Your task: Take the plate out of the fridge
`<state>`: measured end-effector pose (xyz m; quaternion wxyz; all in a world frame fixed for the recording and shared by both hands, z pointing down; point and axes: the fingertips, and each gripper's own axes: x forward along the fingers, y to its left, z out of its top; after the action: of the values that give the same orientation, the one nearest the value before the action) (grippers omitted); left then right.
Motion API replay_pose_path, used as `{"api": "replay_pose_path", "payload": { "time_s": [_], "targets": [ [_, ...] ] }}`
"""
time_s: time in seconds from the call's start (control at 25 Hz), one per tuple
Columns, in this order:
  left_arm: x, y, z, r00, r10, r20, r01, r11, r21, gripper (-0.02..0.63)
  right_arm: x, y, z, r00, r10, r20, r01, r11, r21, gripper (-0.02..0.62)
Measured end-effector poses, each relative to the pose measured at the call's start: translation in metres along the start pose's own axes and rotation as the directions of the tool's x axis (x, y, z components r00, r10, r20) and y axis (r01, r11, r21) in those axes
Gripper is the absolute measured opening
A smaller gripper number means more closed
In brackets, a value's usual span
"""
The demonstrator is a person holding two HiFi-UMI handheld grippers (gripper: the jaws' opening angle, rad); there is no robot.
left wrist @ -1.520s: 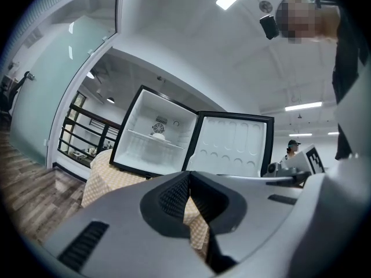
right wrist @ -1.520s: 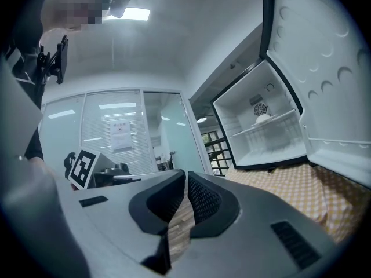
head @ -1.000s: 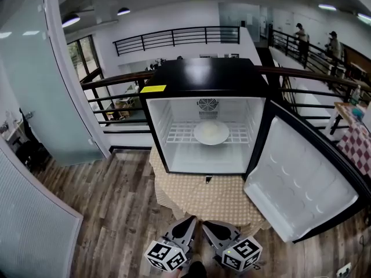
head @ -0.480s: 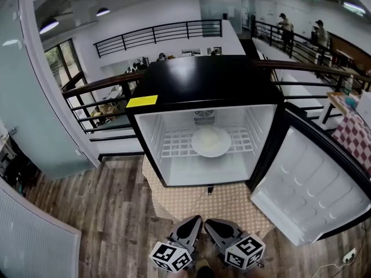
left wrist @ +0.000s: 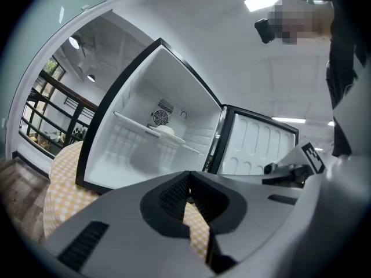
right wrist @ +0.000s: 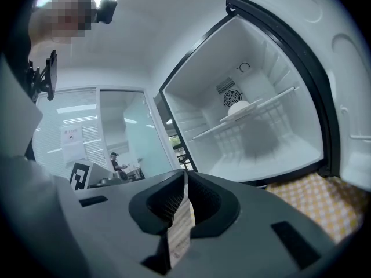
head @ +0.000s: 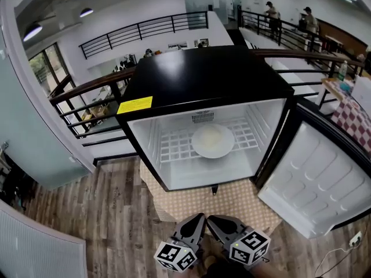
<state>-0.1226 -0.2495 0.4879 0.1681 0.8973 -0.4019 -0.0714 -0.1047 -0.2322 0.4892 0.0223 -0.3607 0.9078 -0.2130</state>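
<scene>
A small black fridge (head: 203,77) stands open on a cloth-covered stand. A white plate (head: 213,140) lies on the wire shelf (head: 174,146) inside, near the middle. The plate also shows in the left gripper view (left wrist: 165,130) and in the right gripper view (right wrist: 242,107), far ahead of the jaws. My left gripper (head: 200,216) and right gripper (head: 211,218) hang side by side low in front of the fridge, well short of its opening. Both are shut with nothing between the jaws (left wrist: 186,177) (right wrist: 184,179).
The fridge door (head: 319,181) swings wide open to the right. A yellow checked cloth (head: 200,204) covers the stand under the fridge. Wooden floor (head: 98,213) lies to the left, with a glass partition (head: 23,126) beyond. A black railing (head: 87,88) runs behind the fridge.
The head view has come closer to the fridge, which now looks larger and sits lower in frame. Both grippers stay shut, side by side at the bottom.
</scene>
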Motion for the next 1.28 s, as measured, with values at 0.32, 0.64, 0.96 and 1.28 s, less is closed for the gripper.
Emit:
{"api": "replay_pose_path", "payload": {
  "time_s": [0.32, 0.64, 0.96, 1.28],
  "targets": [
    [0.017, 0.017, 0.008, 1.0, 0.001, -0.006, -0.001, 1.0, 0.005, 0.008, 0.018, -0.016, 0.009, 1.0, -0.019, 0.008, 0.019, 0.999, 0.03, 0.04],
    [0.046, 0.025, 0.018, 1.0, -0.025, 0.005, 0.025, 1.0, 0.012, 0.008, 0.034, -0.044, 0.036, 0.997, -0.062, 0.042, 0.061, 0.998, 0.023, 0.04],
    [0.076, 0.033, 0.024, 0.999, -0.044, 0.001, 0.044, 0.999, 0.011, 0.008, 0.052, -0.069, 0.066, 0.992, -0.094, 0.081, 0.081, 0.985, 0.152, 0.041],
    [0.097, 0.036, 0.039, 0.997, -0.074, 0.02, 0.073, 0.997, 0.037, 0.008, 0.063, -0.099, 0.095, 0.981, -0.136, 0.135, 0.081, 0.931, 0.356, 0.118]
  ]
}}
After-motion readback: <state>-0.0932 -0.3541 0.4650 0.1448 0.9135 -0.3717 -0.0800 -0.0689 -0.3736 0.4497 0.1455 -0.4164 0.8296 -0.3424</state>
